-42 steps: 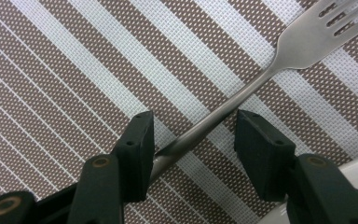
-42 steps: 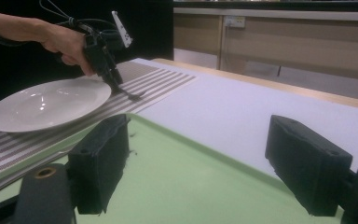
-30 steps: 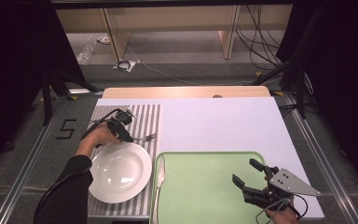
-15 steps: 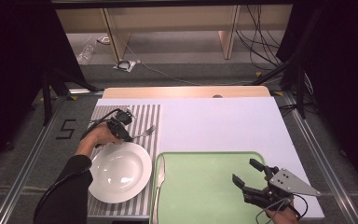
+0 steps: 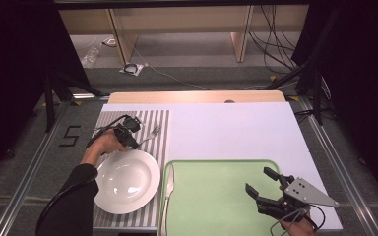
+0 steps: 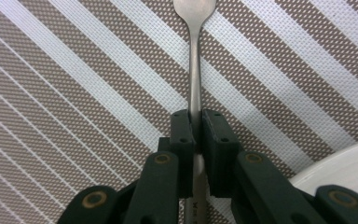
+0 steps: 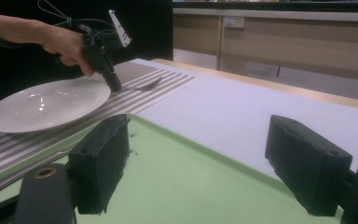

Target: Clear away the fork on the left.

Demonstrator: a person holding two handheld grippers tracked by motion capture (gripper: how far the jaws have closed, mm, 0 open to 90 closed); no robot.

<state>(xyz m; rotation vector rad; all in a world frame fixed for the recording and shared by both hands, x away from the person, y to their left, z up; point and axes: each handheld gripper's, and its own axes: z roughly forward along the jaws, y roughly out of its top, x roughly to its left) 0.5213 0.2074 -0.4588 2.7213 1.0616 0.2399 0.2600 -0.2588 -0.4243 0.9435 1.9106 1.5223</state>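
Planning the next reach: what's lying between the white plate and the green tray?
A knife lies between plate and tray, along the tray's left edge, per the high view.

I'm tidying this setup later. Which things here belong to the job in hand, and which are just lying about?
In the job:
- fork, lying on the striped placemat
- left claw, just closed on the fork's handle

Lying about:
- white plate, beside the fork on the placemat
- green tray
- knife at the tray's left edge
- right claw, open above the tray
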